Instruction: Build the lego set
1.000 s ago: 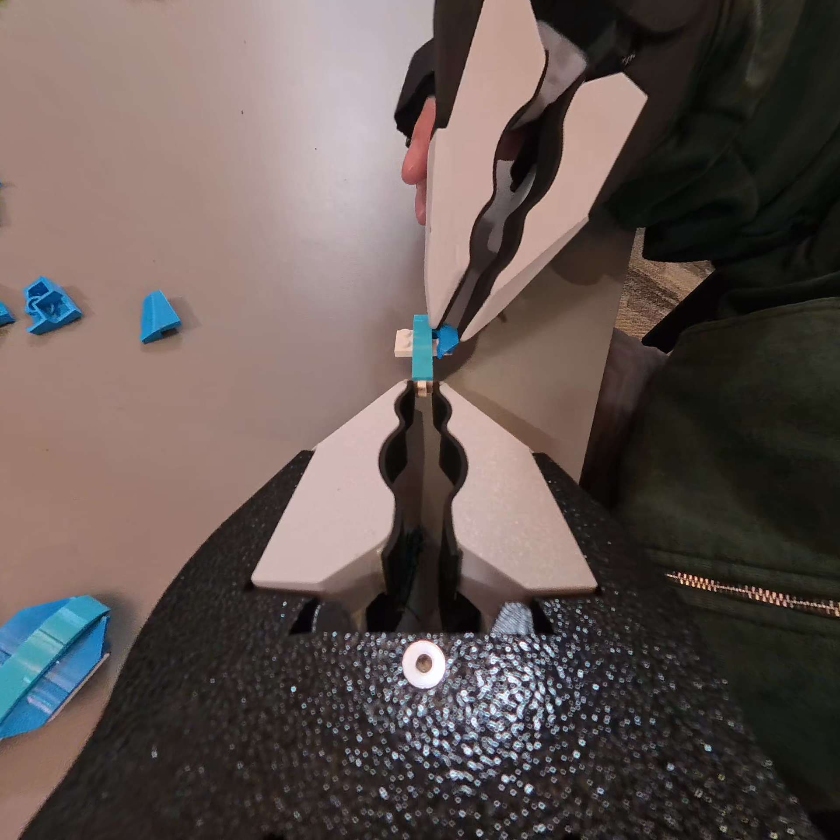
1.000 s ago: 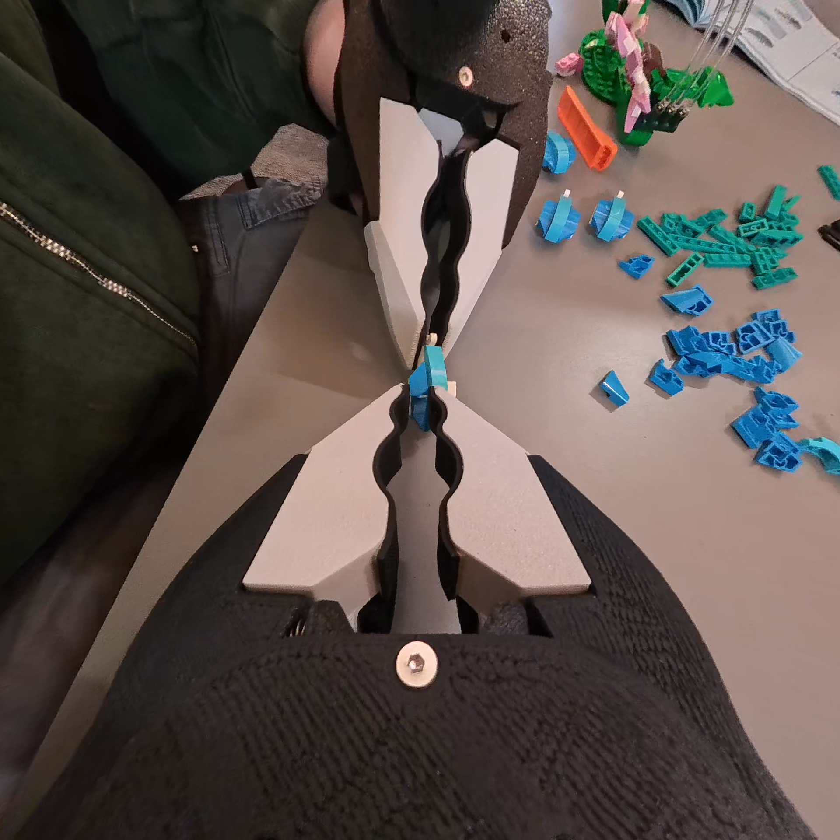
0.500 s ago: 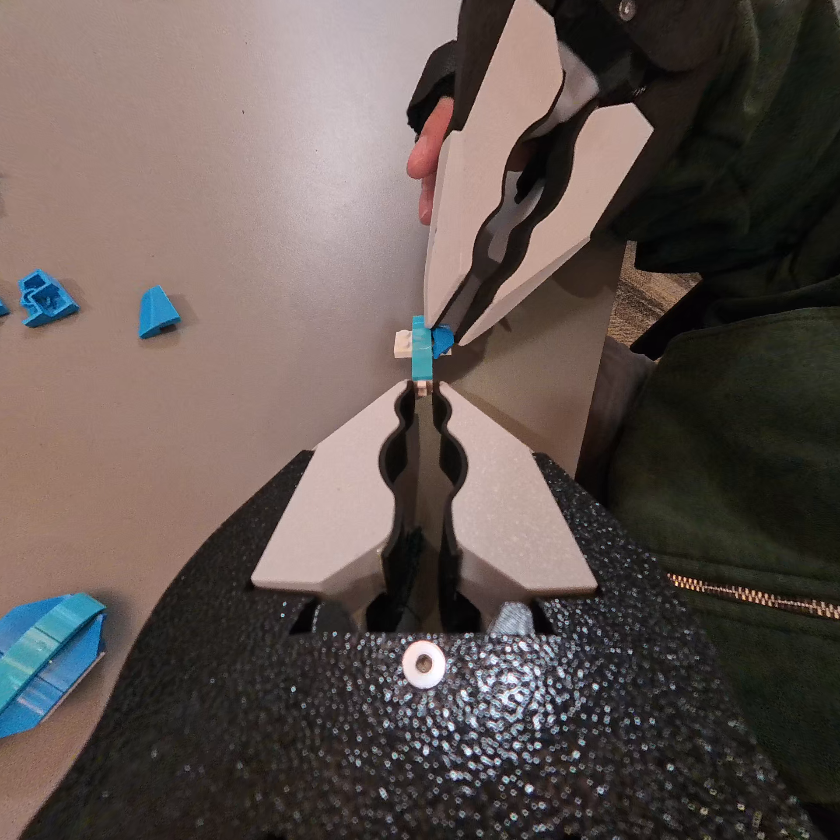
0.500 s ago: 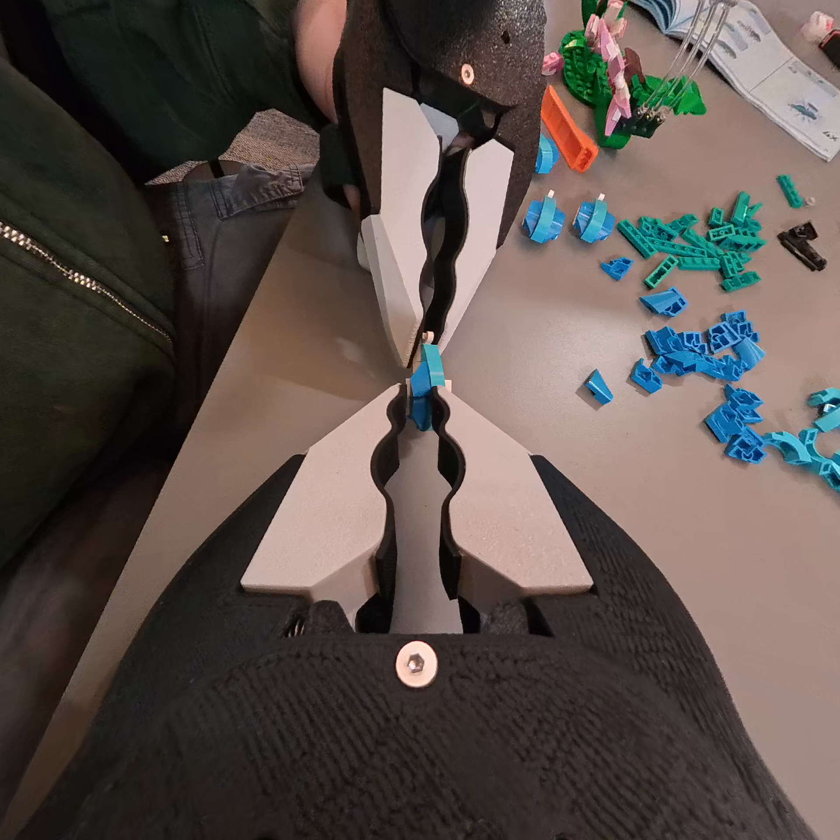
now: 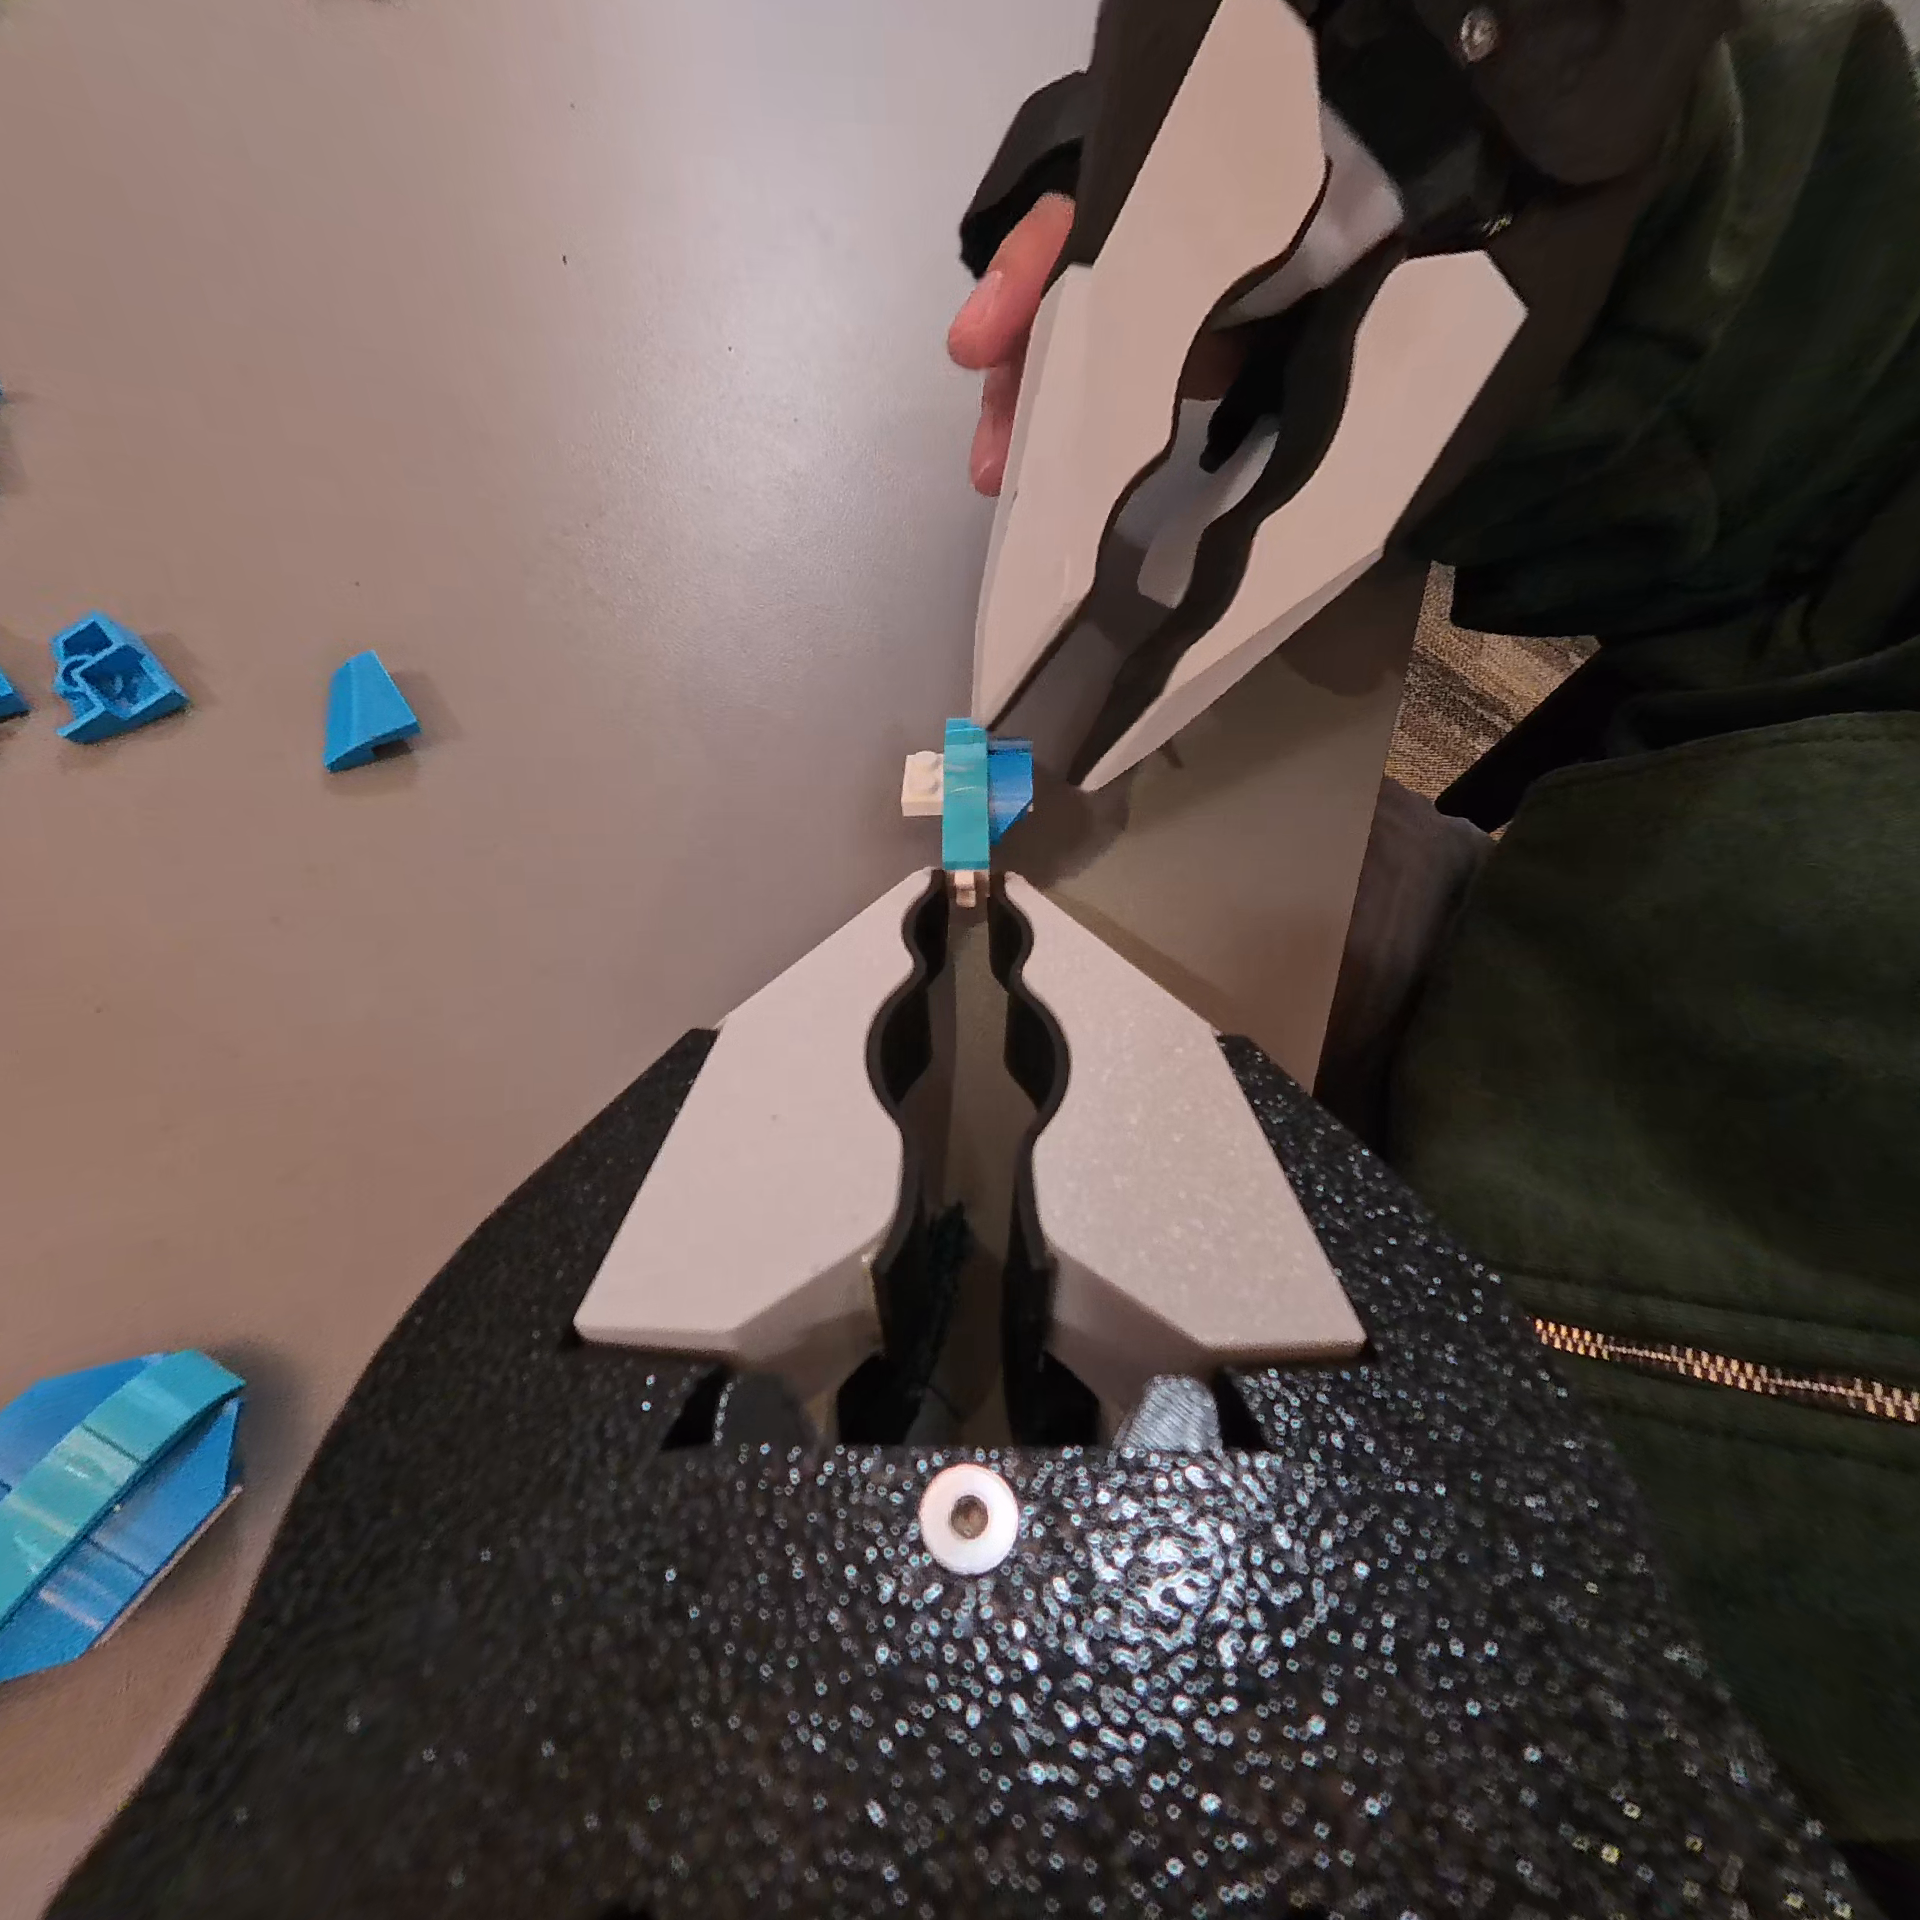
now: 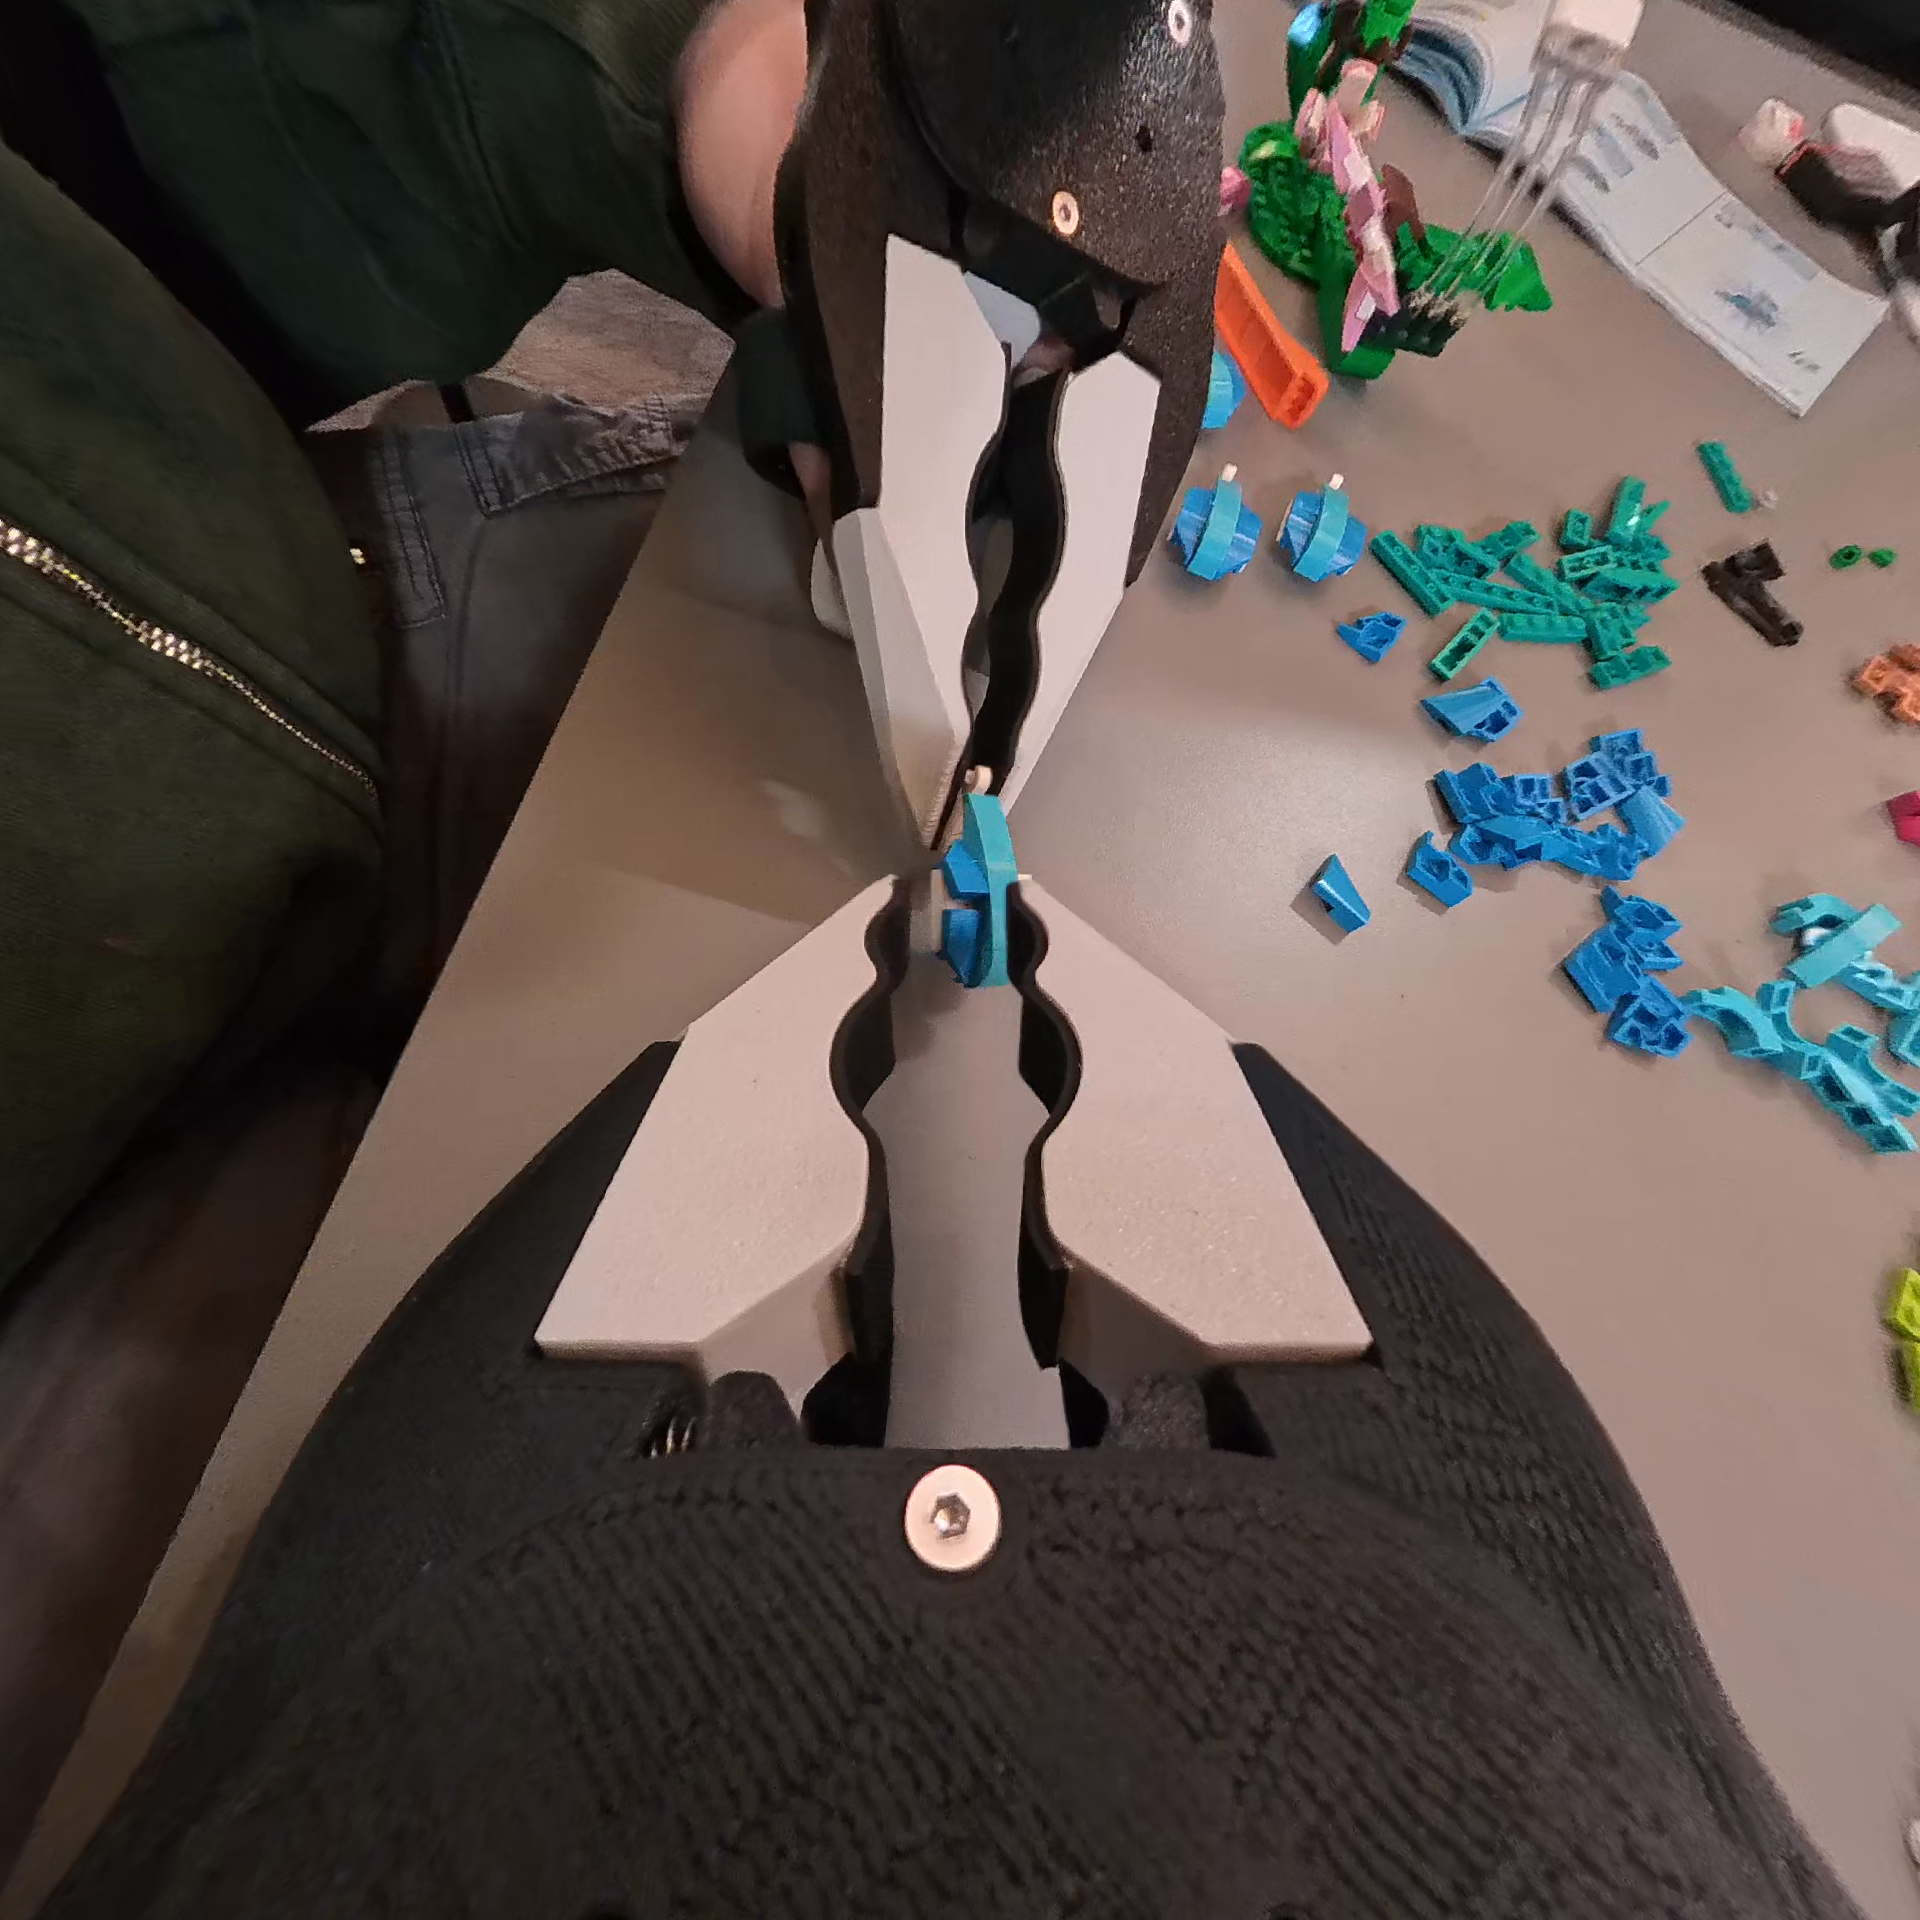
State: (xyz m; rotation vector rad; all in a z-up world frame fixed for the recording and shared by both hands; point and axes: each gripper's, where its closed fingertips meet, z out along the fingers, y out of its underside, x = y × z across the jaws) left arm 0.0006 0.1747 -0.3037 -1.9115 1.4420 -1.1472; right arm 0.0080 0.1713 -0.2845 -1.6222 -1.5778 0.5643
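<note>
A small assembly [image 5: 964,810] of a turquoise curved piece, a blue slope and a white plate hangs in the air near the table's edge. My left gripper [image 5: 968,881] is shut on the tan peg at its end. My right gripper [image 6: 961,883] stands around the same assembly [image 6: 982,894] with its jaws parted. A gap shows on the left side of the piece. In the left wrist view the right gripper [image 5: 1039,758] comes in from the upper right, its tips just beside the blue slope. In the right wrist view the left gripper [image 6: 966,795] comes down from above.
On the table are a blue slope [image 5: 364,717], a blue bracket [image 5: 114,681] and a blue-turquoise curved build [image 5: 104,1475]. Farther right lie a pile of blue pieces [image 6: 1548,800], teal pieces [image 6: 1538,582], two finished blue assemblies [image 6: 1210,530], an orange tool [image 6: 1268,343], a green plant build [image 6: 1351,208] and a booklet [image 6: 1662,208]. The person's green jacket [image 6: 156,520] is beyond the table edge. Both grippers' tips are close together, under 4 cm apart. From either gripper's tips it is about 10 cm to the blue slope [image 5: 364,717]. Look for it in the right wrist view [image 6: 1339,870] too.
My right gripper's jaws have widened and no longer clamp the blue assembly. My left gripper still holds it in about the same place.
</note>
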